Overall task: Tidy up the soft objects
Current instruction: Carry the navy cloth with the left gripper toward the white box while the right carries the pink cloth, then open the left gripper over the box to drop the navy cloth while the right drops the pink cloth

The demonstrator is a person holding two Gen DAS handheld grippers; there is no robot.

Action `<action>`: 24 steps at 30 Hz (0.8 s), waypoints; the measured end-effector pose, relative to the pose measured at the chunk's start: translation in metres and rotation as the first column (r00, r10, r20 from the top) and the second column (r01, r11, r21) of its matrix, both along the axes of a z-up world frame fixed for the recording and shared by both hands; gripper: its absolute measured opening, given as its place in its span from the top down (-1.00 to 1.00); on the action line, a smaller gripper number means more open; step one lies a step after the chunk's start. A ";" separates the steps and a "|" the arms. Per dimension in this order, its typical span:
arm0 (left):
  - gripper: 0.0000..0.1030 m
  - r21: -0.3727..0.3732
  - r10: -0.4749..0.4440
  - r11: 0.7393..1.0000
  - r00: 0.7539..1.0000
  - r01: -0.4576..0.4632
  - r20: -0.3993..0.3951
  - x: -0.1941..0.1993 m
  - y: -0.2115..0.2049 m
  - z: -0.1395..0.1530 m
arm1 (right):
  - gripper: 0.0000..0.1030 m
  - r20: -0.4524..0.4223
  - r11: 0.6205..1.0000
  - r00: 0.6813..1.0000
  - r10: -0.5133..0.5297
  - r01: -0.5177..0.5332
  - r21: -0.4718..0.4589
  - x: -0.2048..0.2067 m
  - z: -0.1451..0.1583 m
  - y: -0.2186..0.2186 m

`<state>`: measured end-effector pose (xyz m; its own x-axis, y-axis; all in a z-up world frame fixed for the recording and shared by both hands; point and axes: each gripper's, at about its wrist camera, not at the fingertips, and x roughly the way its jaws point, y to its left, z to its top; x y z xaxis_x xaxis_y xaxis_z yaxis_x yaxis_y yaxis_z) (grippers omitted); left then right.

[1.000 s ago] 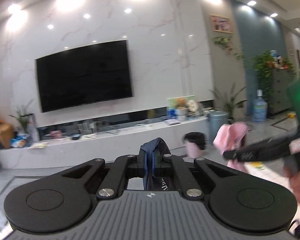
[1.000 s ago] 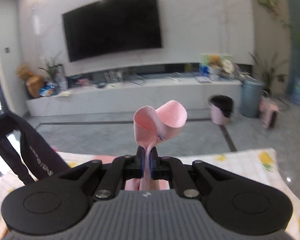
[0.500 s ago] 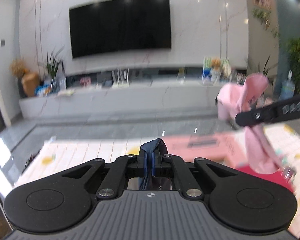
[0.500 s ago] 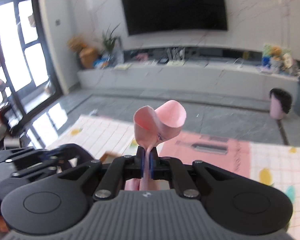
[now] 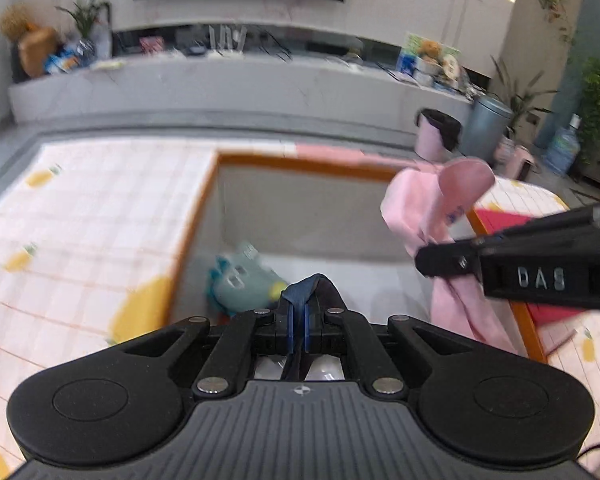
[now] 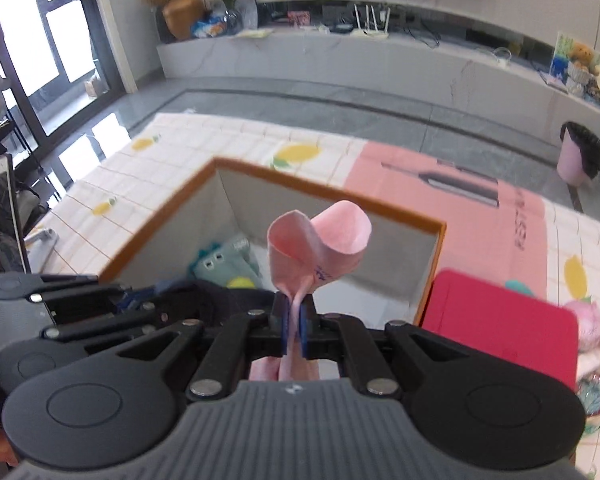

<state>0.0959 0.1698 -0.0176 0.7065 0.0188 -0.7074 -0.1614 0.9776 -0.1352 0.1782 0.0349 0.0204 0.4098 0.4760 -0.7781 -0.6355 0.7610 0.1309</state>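
We hold the pink cloth (image 6: pixel 320 248) upright, clenched in our right gripper (image 6: pixel 294 326), over the orange-rimmed box (image 6: pixel 432 264); our left gripper (image 5: pixel 298 328) pinches dark-blue fabric (image 5: pixel 308 286).

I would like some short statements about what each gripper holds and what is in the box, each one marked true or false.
1. The right gripper is shut on a pink cloth. True.
2. The left gripper is open and holds nothing. False: it is shut on a dark blue cloth.
3. A teal plush toy lies inside the orange-rimmed box. True.
4. The box stands on a bare wooden floor. False: it stands on a checked mat with lemon prints.
5. The pink cloth already lies on the bottom of the box. False: it hangs from the right gripper above the box.
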 end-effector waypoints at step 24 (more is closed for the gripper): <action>-0.68 0.005 -0.022 1.000 0.996 0.021 0.087 -0.011 -0.003 0.023 | 0.94 -0.022 0.998 1.000 -0.001 0.000 -0.064 0.005 -0.008 0.004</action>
